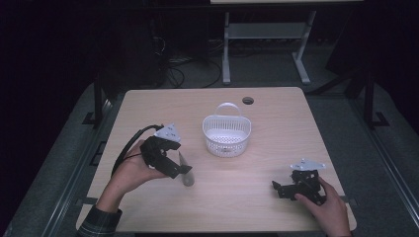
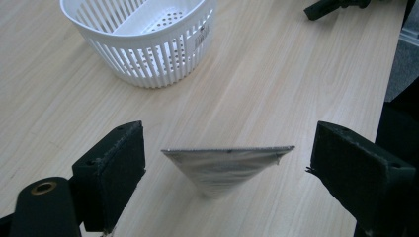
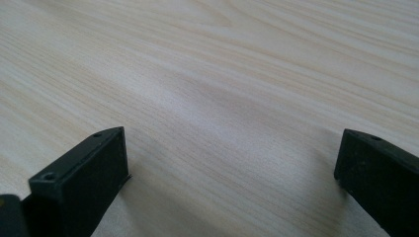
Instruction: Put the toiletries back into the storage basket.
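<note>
The silver sachet [image 2: 225, 168] is framed between the released left gripper [image 2: 227, 163] jaws, near the table's [image 1: 276, 197] left edge; the right gripper [image 1: 282, 189] is held released, well apart.

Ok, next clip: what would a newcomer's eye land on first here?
Probably the white slotted basket with its arched handle, standing alone near the middle of the pale wooden table. Next comes the left gripper, its jaws wide open on either side of a silvery foil packet that lies on the wood in front of the basket, not yet gripped. The right gripper sits at the table's near right corner, jaws open over bare wood.
</note>
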`<state>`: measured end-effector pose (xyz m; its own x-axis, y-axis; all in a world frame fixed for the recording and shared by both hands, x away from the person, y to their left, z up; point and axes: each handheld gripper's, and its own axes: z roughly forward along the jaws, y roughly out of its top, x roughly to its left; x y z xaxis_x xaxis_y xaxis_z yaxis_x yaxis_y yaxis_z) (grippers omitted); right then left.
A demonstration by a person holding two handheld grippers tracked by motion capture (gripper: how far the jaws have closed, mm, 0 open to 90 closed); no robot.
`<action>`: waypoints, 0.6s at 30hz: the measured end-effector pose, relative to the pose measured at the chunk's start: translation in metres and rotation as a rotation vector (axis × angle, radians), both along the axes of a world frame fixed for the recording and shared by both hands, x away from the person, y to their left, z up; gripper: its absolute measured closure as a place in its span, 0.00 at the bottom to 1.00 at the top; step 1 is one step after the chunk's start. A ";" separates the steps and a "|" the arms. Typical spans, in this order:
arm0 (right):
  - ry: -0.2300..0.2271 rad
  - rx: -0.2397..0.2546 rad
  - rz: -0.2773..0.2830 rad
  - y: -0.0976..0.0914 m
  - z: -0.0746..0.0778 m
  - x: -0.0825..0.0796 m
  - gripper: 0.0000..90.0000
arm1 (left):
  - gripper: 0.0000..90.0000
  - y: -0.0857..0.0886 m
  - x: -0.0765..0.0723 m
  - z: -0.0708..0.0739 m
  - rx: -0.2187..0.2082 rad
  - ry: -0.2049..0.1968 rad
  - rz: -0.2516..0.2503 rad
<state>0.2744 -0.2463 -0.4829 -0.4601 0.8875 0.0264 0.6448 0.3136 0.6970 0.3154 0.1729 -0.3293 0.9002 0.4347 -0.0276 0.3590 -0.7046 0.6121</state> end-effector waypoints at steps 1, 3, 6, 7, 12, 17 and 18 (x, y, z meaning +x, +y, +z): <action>0.000 0.000 0.000 0.000 0.000 0.000 0.00 | 0.14 -0.001 0.001 0.000 0.012 0.002 -0.006; -0.001 -0.001 0.001 0.000 0.000 0.000 0.00 | 0.15 -0.005 0.003 -0.002 0.033 0.008 -0.009; -0.001 -0.001 0.000 0.000 0.000 0.000 0.00 | 0.15 -0.008 0.005 -0.004 0.064 0.018 -0.008; -0.001 -0.001 0.001 0.000 0.000 0.000 0.00 | 0.15 -0.009 0.006 -0.005 0.073 0.019 -0.010; -0.001 0.000 0.000 0.000 0.000 0.000 0.00 | 0.16 -0.013 0.008 -0.010 0.108 0.032 -0.017; -0.001 0.000 0.000 0.000 0.000 0.000 0.00 | 0.22 -0.015 0.009 -0.012 0.118 0.028 -0.020; 0.000 0.000 0.000 0.000 0.000 0.000 0.00 | 0.23 -0.015 0.009 -0.013 0.123 0.027 -0.019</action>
